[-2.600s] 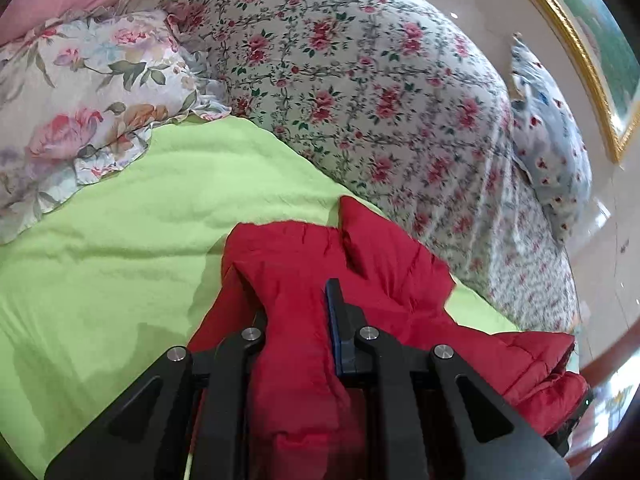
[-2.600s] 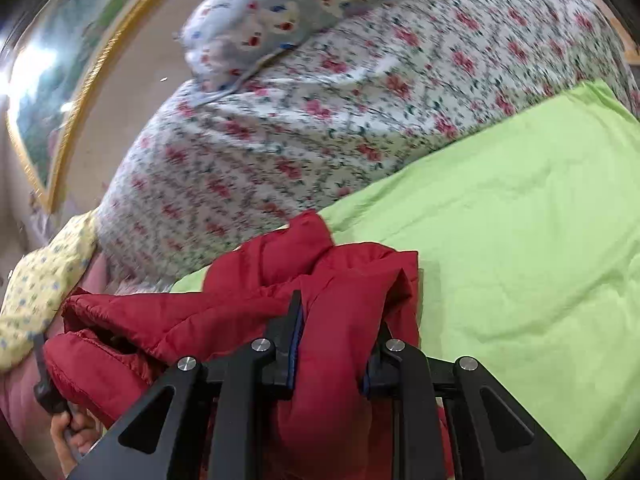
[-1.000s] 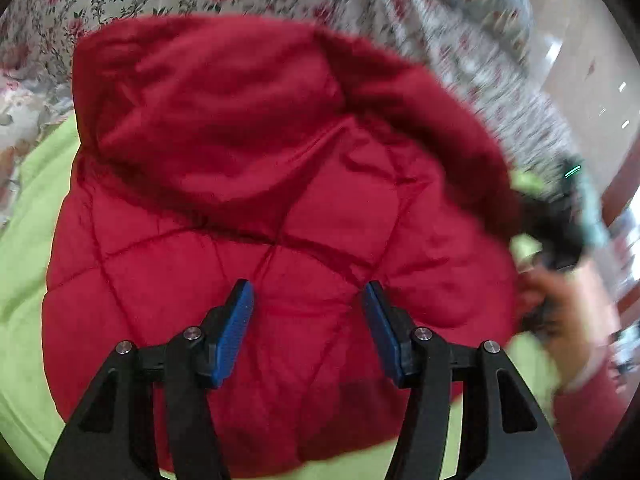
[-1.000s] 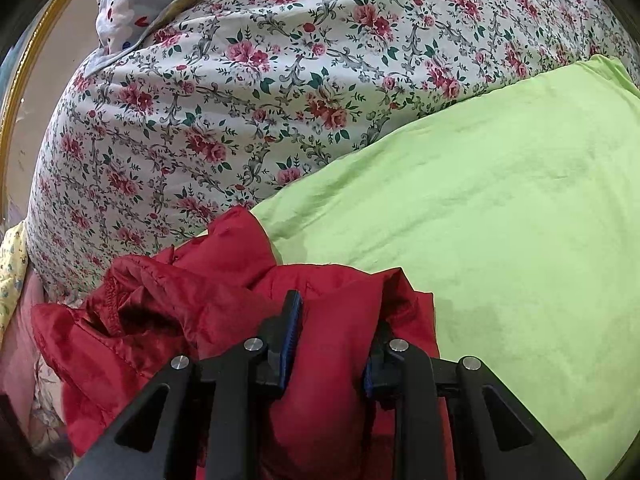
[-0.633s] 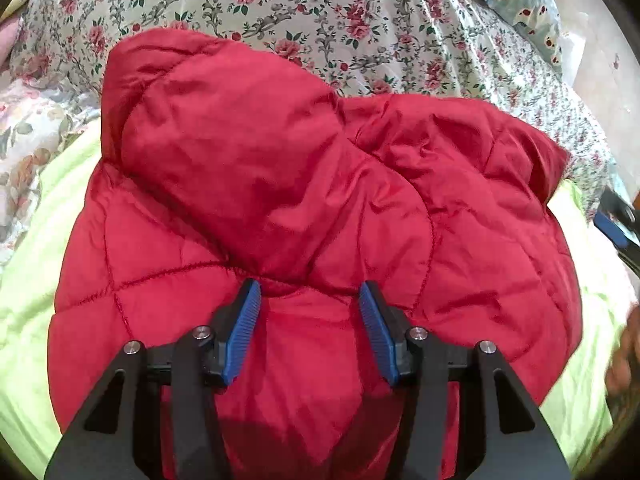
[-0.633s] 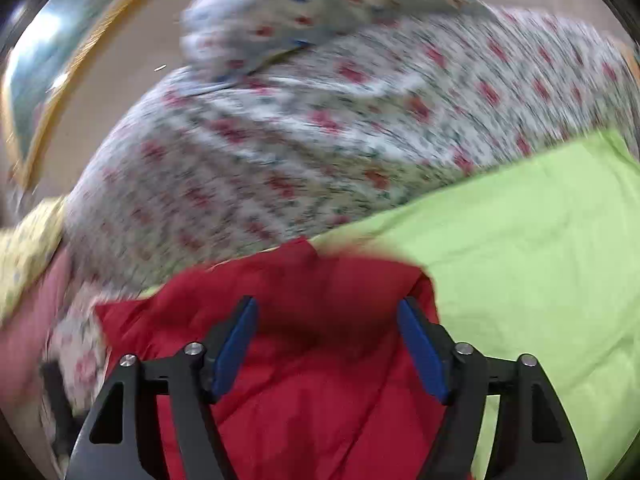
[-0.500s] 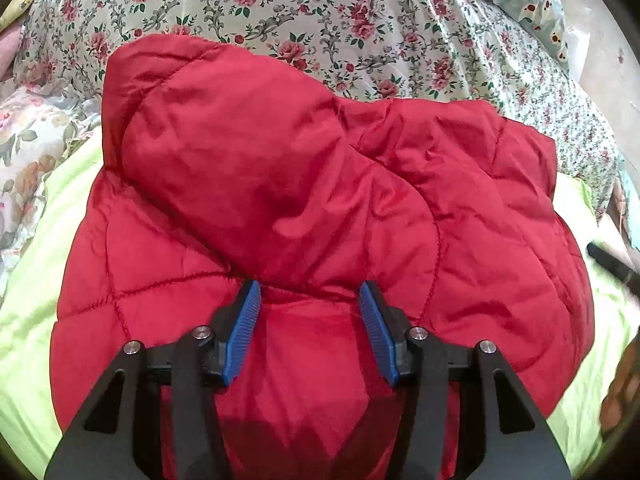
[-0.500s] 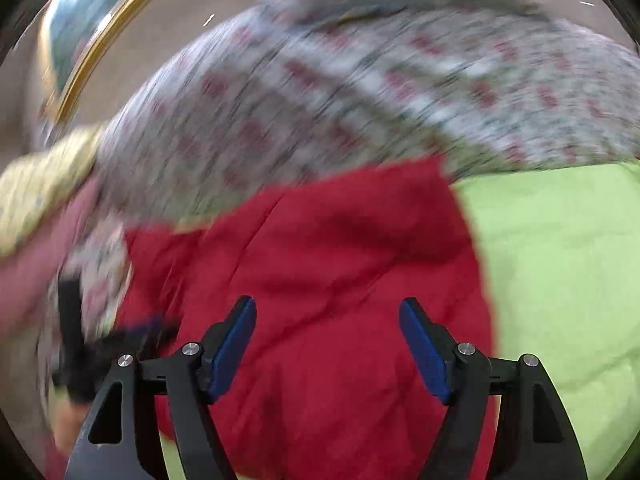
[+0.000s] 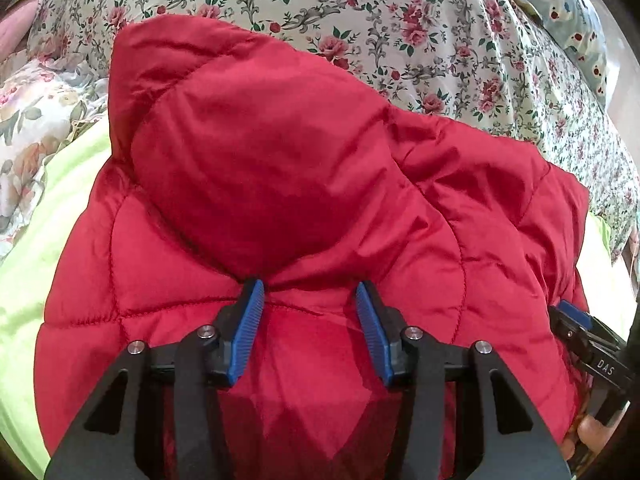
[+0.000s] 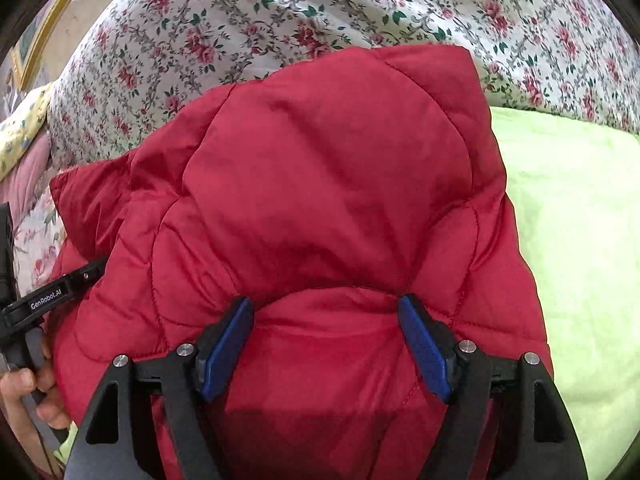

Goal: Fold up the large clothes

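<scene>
A red quilted hooded jacket (image 9: pixel 304 208) lies folded in a compact bundle on a lime green sheet (image 9: pixel 44 248), hood on top toward the far side. It also fills the right wrist view (image 10: pixel 320 208). My left gripper (image 9: pixel 308 320) is open, its blue pads just above the jacket below the hood seam. My right gripper (image 10: pixel 326 338) is open wide over the same jacket. Each gripper shows at the edge of the other's view: the right one (image 9: pixel 588 344) and the left one (image 10: pixel 48 296).
A rose-print quilt (image 9: pixel 400 28) is heaped behind the jacket, also in the right wrist view (image 10: pixel 248 20). A floral pillow (image 9: pixel 28 120) lies at the left, a pale patterned pillow (image 9: pixel 568 12) at the far right. Green sheet (image 10: pixel 576 248) extends to the right.
Both grippers have let go of the jacket and opened. The jacket now lies folded on the sheet, and both grippers hover over it, the right one drawn closer.
</scene>
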The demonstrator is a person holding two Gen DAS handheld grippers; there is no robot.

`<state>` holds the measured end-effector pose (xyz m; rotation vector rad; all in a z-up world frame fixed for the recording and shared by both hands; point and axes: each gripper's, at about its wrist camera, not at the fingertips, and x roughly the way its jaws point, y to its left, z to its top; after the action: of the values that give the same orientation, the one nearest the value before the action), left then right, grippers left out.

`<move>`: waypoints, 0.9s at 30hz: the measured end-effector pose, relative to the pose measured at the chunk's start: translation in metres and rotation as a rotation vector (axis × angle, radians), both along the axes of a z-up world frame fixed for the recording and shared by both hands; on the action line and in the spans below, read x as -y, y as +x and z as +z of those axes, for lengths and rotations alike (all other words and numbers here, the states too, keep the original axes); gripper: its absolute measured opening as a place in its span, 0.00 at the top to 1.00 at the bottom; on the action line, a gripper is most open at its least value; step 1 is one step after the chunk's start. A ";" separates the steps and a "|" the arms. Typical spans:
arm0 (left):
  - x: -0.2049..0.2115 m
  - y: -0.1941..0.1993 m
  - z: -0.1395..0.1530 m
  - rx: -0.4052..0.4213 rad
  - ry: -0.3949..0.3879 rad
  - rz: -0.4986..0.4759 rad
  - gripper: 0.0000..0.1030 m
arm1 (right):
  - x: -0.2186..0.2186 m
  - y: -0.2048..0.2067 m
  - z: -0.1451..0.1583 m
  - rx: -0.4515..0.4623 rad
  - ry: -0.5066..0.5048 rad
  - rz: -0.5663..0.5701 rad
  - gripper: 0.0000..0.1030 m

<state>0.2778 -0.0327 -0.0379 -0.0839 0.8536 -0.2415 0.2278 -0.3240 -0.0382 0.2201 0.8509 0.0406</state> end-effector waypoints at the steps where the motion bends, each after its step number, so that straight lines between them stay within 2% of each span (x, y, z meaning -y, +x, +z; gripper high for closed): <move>1: -0.002 0.000 0.001 -0.008 -0.012 -0.004 0.53 | 0.001 0.000 -0.001 0.001 0.001 0.000 0.26; 6: -0.012 0.001 0.006 -0.042 -0.102 -0.033 0.54 | 0.004 -0.001 -0.006 -0.001 0.036 -0.001 0.26; 10: -0.026 -0.002 0.013 -0.056 -0.200 -0.058 0.53 | 0.007 -0.007 -0.001 -0.007 0.074 -0.003 0.24; 14: -0.036 -0.006 0.018 -0.058 -0.261 -0.082 0.52 | 0.011 -0.015 0.009 -0.013 0.120 -0.009 0.24; 20: -0.038 -0.014 0.027 -0.037 -0.263 -0.121 0.44 | 0.015 -0.027 0.015 -0.014 0.156 -0.011 0.24; 22: -0.039 -0.021 0.032 -0.016 -0.251 -0.136 0.37 | 0.016 -0.029 0.018 -0.011 0.158 -0.013 0.24; 27: -0.057 -0.032 0.041 0.049 -0.263 -0.126 0.28 | 0.023 -0.039 0.027 0.012 0.170 -0.028 0.22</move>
<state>0.2456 0.0242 0.0036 -0.2692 0.7761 -0.4717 0.1893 -0.3468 -0.0111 0.3911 0.8324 0.0887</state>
